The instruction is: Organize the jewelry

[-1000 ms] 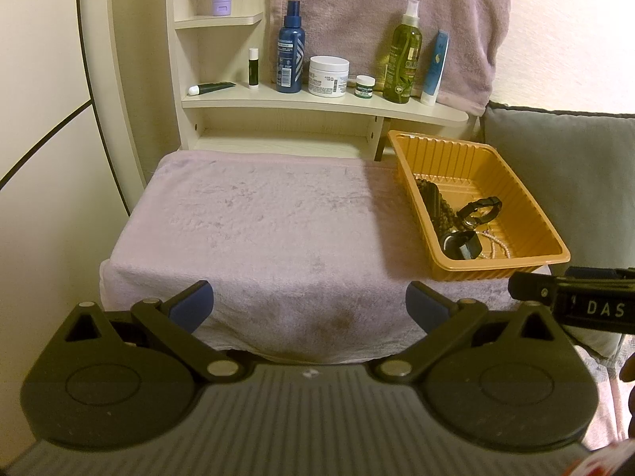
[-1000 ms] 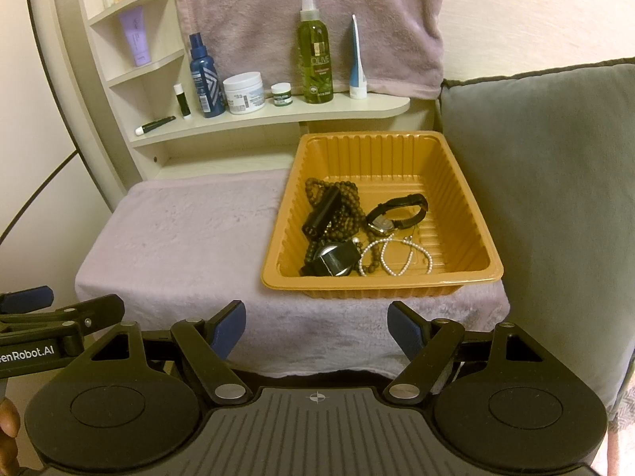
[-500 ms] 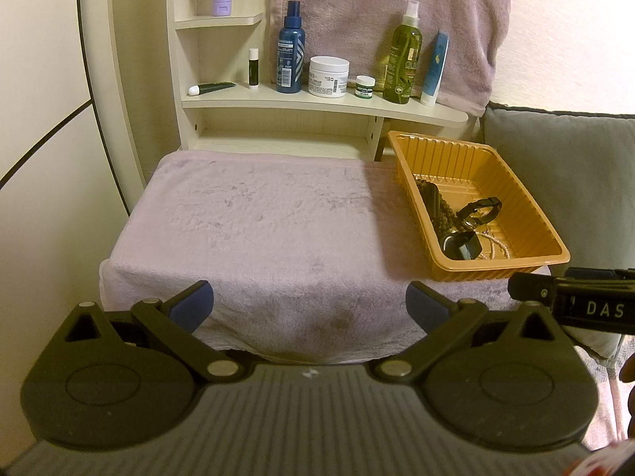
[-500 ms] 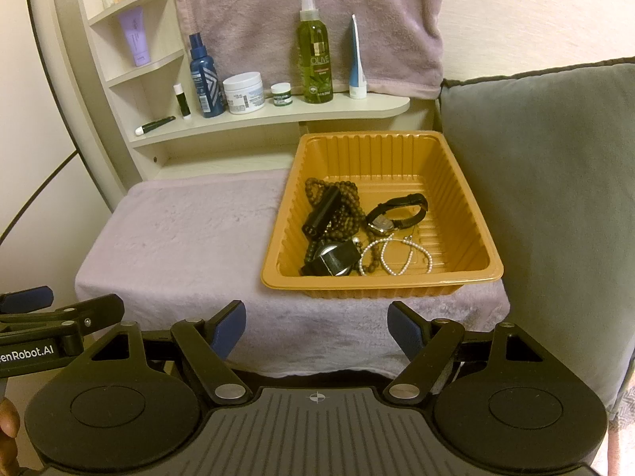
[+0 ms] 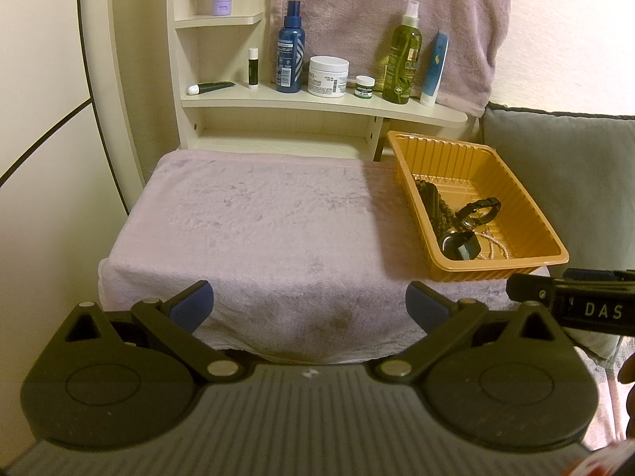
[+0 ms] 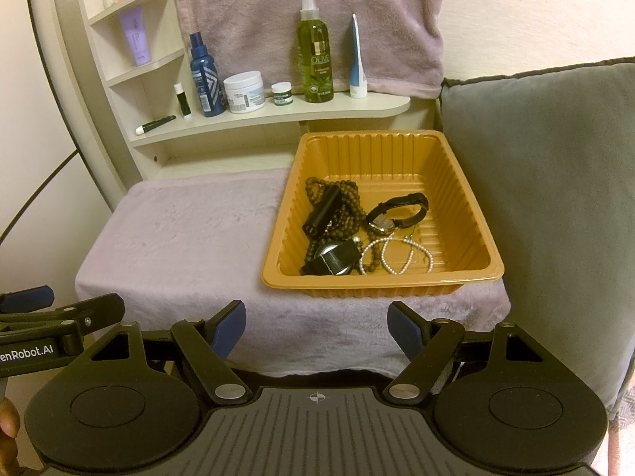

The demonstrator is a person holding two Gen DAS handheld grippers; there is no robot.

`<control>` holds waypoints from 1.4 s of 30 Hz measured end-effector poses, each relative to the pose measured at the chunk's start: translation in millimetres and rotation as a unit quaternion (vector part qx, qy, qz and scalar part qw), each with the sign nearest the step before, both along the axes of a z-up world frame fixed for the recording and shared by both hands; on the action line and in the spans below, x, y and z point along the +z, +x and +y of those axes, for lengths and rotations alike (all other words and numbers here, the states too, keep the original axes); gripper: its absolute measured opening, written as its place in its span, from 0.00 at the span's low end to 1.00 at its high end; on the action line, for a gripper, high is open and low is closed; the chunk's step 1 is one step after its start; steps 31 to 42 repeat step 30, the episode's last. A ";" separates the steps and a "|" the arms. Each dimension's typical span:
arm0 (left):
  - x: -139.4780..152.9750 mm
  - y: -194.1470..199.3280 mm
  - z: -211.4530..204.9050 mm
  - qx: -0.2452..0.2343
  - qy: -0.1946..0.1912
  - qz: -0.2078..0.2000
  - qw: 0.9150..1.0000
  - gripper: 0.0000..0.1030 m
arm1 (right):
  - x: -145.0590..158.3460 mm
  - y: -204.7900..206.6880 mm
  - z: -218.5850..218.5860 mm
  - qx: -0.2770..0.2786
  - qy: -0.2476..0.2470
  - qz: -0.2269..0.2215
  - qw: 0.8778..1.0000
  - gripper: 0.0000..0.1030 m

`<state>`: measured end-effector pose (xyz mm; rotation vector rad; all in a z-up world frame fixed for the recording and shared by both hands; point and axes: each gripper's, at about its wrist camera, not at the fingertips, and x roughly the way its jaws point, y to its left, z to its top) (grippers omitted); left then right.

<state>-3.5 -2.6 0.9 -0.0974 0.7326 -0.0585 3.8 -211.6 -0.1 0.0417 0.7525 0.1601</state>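
While both grippers hover short of the worktop (image 5: 258,238), nothing has shifted in the last second | left gripper (image 5: 309,305) and right gripper (image 6: 316,325): fingers spread, empty | jewelry (image 6: 349,226), seemingly tangled, heaped in orange tray (image 6: 381,281) at right view's 12 o'clock | sorted or awaiting sorting: undecidable.

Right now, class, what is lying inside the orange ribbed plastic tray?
Inside the orange ribbed plastic tray: dark wooden bead strands, a black-strapped wristwatch, a white pearl strand and black boxy pieces. Anything beneath the tangle is hidden.
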 end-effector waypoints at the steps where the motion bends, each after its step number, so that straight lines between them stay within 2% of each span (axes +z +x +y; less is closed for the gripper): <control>1: -0.1 0.2 0.6 0.000 0.000 0.000 1.000 0.99 | 0.0 0.0 -0.1 0.000 0.000 0.000 1.000 0.76; 23: 0.0 0.2 -0.5 0.001 -0.002 0.001 1.000 1.00 | -0.5 -0.4 0.2 0.000 0.000 0.000 1.000 0.76; 29: -1.3 -2.2 -1.9 0.009 -0.017 -0.004 1.000 1.00 | -1.9 -1.7 0.7 0.000 0.001 0.000 1.000 0.76; 42: -1.6 -1.8 -1.5 0.009 -0.018 -0.003 1.000 1.00 | -1.9 -1.7 0.7 0.000 0.001 0.000 1.000 0.76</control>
